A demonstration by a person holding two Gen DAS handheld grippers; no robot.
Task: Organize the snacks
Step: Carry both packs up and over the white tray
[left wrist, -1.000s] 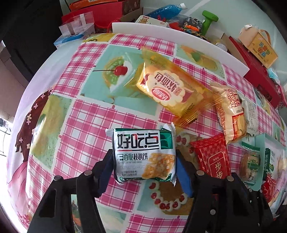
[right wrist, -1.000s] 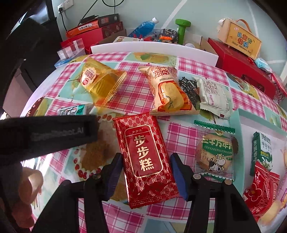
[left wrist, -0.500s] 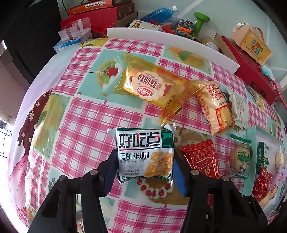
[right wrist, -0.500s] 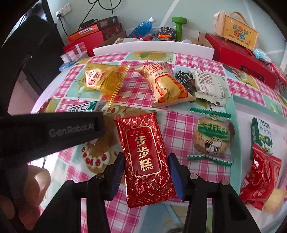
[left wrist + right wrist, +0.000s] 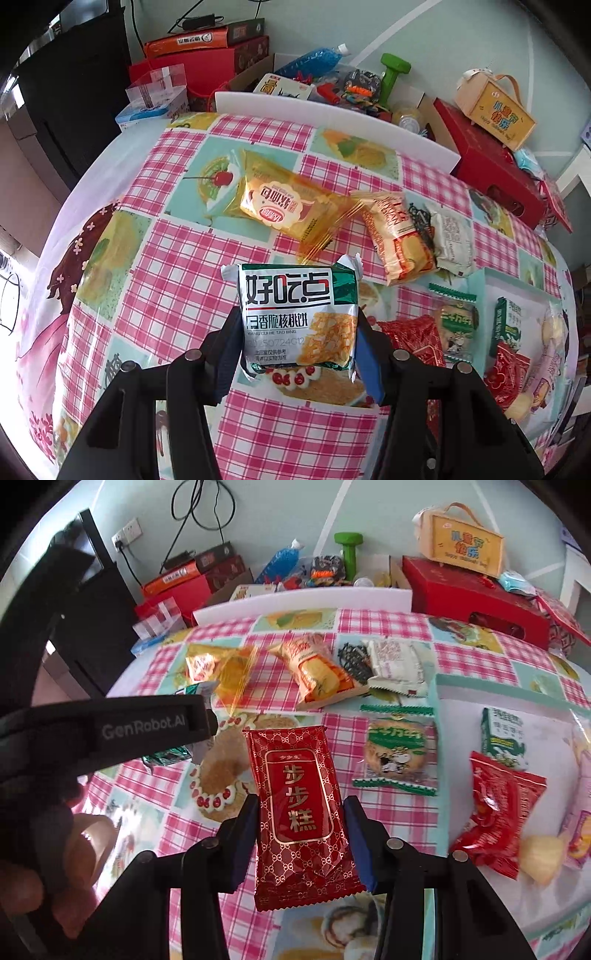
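Fingers (image 5: 364,354) of left gripper (image 5: 297,343) clenching green-white biscuit packet (image 5: 298,317), lifting above counter (image 5: 155,258). Right gripper (image 5: 301,834) squeezing red cake packet (image 5: 299,808) likewise. Teal tray (image 5: 458,716) sitting rightward, already holding snacks. Best carrying both level, lowering fully before releasing.

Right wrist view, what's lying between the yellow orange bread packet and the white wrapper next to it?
A small black lattice-like item sits between the yellow-orange bread packet and the white wrapper; the right wrist view shows it.
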